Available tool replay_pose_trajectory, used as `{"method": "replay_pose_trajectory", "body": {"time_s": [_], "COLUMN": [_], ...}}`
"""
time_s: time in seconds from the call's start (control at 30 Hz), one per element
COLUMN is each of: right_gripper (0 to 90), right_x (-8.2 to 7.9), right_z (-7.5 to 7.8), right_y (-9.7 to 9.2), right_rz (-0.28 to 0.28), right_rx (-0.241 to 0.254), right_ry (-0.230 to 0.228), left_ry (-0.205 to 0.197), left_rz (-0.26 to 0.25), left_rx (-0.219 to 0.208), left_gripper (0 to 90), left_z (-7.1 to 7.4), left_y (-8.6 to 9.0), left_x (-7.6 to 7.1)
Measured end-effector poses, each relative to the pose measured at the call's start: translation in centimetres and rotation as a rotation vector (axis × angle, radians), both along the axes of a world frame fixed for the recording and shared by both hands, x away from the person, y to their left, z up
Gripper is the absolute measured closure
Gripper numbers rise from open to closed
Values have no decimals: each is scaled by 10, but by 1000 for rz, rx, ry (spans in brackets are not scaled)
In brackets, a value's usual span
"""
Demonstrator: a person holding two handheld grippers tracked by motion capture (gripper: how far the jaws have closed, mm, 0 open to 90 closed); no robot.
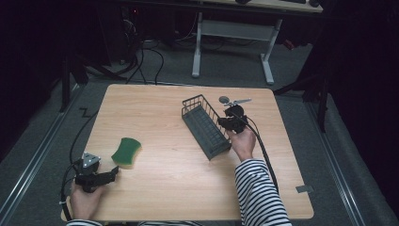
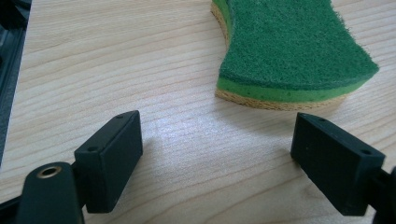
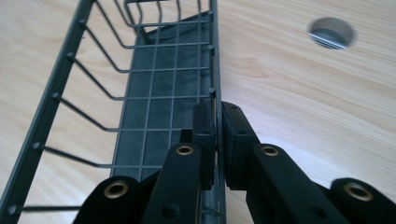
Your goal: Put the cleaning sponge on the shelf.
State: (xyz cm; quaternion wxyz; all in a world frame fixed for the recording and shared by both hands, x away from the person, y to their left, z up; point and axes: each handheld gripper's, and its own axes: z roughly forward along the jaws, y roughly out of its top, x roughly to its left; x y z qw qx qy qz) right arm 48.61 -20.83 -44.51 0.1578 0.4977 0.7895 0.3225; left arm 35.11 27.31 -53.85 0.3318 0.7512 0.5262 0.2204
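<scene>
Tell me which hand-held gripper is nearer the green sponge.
Left. The left hand-held gripper sits open just short of the green sponge, not touching it; the right hand-held gripper is across the table, shut on the wire basket.

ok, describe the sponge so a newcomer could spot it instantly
On the light wooden table, look toward the near left area, just ahead of the left gripper with its open jaws. The wavy-edged green scouring sponge lies flat there, the table's only soft, bright-coloured item, far from the dark wire basket.

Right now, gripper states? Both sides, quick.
Left gripper: open, holding nothing, jaws on the table just short of the green scouring sponge.
Right gripper: shut on the side wall of the grey wire basket.
</scene>
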Motion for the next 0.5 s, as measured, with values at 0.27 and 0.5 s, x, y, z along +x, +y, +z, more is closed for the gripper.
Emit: {"method": "replay_pose_trajectory", "body": {"time_s": [0.27,0.5], "right_gripper": [856,857], "right_x": [-21,-41], "right_z": [2,0], "right_y": [27,34], "right_rz": [148,227], "right_rx": [-40,-27], "right_ry": [-2,-12], "left_ry": [-1,-1], "left_rz": [0,1], "left_rx": [-2,-2], "left_gripper": [172,172], "left_z": [0,0], "left_y": [0,0], "left_x": [0,0]}}
